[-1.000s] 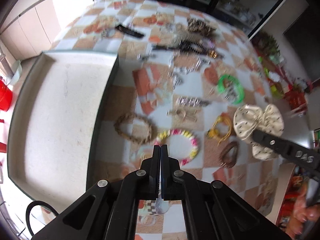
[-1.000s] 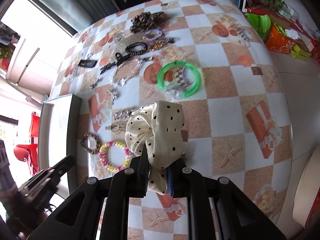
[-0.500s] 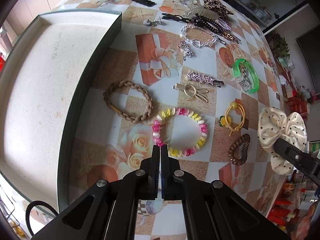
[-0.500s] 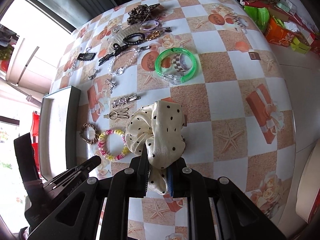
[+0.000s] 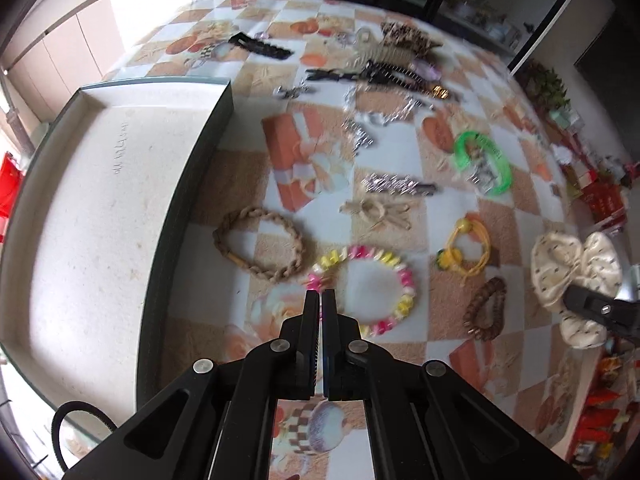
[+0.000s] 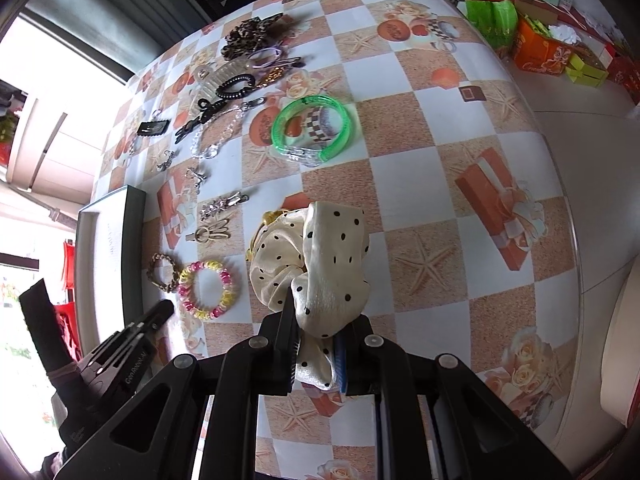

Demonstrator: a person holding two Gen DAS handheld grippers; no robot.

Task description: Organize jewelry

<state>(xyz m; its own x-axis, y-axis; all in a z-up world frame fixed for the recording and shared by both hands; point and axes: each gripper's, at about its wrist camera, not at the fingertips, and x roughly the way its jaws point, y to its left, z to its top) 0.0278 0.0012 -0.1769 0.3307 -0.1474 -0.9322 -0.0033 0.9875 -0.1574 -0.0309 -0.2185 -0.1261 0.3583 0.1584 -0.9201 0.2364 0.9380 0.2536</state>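
A: Right hand-held gripper [image 6: 316,320] was clamped on the scrunchie [image 6: 320,264], cream with black dots, the cloth bunched between both fingers and billowing out ahead of the tips.

B: And the left hand-held gripper [image 5: 321,300]?

A: Fingers pressed together, nothing between them. It hung just short of the bead bracelet [image 5: 366,288], the pink-and-yellow one, lying right ahead of its tips on the tabletop [image 5: 384,216].

B: What sat to the left of it?

A: The tray [image 5: 100,216], pale lining, dark rim, with nothing lying on the lining that showed. Between tray and beads lay the braided bracelet [image 5: 260,244], flat, apart from both.

B: Further out?

A: Ahead of the left one, a bow clip [image 5: 376,212], then a sparkly clip [image 5: 396,186] beyond that. Off to its right, a yellow tie [image 5: 466,252] and a brown coil tie [image 5: 484,314]. The green bangle [image 6: 314,130] lay well ahead of the right one, beyond the scrunchie.

B: Far end?

A: A cluster of dark clips and hair ties, too blurred in the left view to sort.
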